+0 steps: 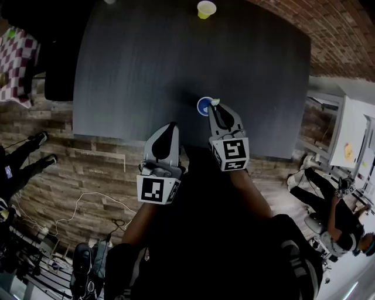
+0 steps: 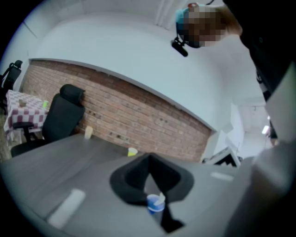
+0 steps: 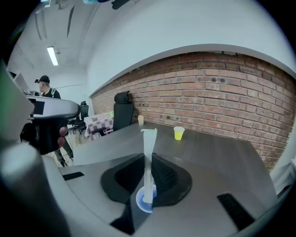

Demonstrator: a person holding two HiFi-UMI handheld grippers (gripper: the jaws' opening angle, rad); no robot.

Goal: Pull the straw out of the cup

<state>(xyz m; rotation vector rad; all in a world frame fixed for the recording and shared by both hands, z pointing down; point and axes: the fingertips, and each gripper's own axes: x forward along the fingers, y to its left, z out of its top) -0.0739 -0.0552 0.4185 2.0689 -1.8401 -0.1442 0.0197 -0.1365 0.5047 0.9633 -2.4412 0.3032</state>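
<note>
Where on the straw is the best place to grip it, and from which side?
Grip the straw on its bare shaft above the blue cup, approaching from the person's side with one jaw on each side. It stands nearly upright, so a pinch there should allow a straight lift. The right gripper looks shut on it there.

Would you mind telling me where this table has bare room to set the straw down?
The table is bare across its left half and between the blue cup and the yellow cup. It is crowded only at the near edge, where the right claw grips the straw.
</note>
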